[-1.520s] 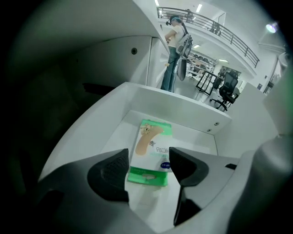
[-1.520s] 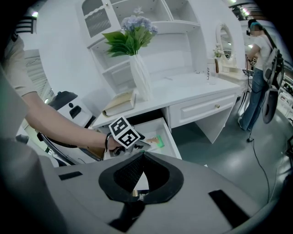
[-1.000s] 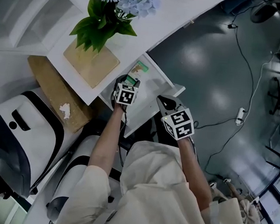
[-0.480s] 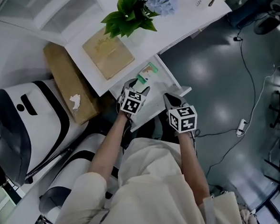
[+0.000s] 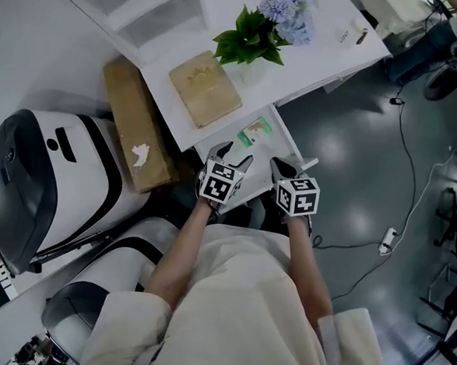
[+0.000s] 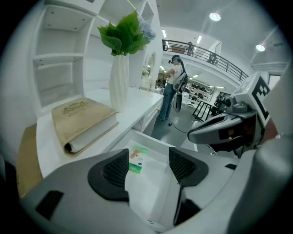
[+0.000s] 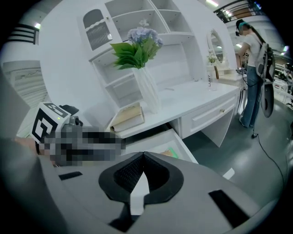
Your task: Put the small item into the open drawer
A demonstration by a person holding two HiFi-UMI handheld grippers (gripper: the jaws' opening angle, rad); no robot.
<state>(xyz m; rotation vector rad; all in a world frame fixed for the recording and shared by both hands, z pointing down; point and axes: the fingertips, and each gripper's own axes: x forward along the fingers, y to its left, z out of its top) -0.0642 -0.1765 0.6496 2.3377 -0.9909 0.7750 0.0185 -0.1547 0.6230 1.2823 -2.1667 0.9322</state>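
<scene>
The small green-and-white packet (image 5: pixel 256 131) lies flat on the floor of the open drawer (image 5: pixel 268 151), at the end nearest the white desk (image 5: pixel 315 55) and apart from both tools. The left tool (image 5: pixel 232 156) hangs over the drawer's near end with its jaws wide and nothing between them; its own view shows the packet just beyond its left pad. The right tool (image 5: pixel 281 168) is beside it, over the drawer's right edge, its jaws closed together and empty. On the desk above the drawer, a tan book (image 5: pixel 205 88) lies next to a white vase (image 6: pixel 120 80) of green leaves and blue flowers.
</scene>
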